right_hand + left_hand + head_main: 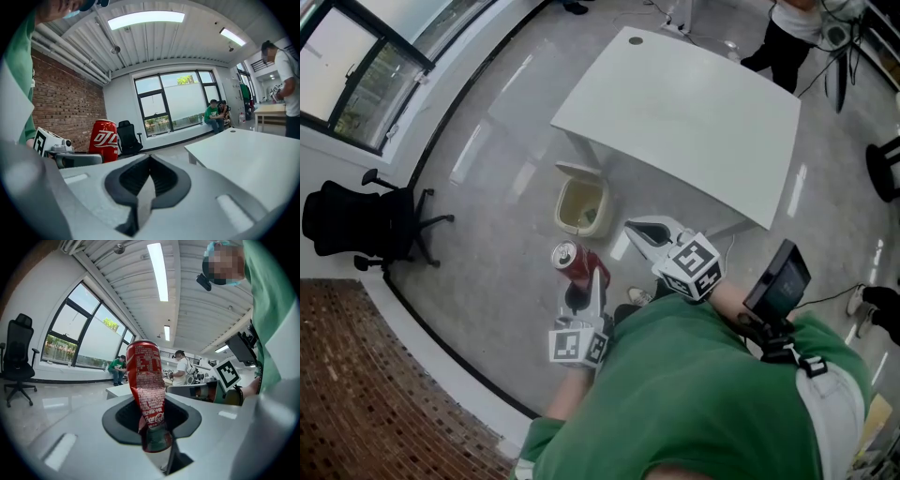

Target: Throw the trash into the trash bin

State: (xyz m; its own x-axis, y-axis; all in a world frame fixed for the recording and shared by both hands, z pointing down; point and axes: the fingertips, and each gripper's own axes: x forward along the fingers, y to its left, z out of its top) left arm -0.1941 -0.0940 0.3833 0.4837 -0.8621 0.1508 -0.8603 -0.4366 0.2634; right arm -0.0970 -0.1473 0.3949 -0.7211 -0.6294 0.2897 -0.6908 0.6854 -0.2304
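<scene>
Left tongs (154, 437) pinch a red can (145, 376) upright, pointing near level; right tongs (143, 187) pressed together, empty, alongside.

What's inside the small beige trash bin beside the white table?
The small beige trash bin stands open: a pale inside with something small and dark, too small to identify. Its wall hides the rest.

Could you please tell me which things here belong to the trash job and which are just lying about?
In the job: red can, held in the left gripper; trash bin on the floor.
Lying about: white table; black office chair.
</scene>
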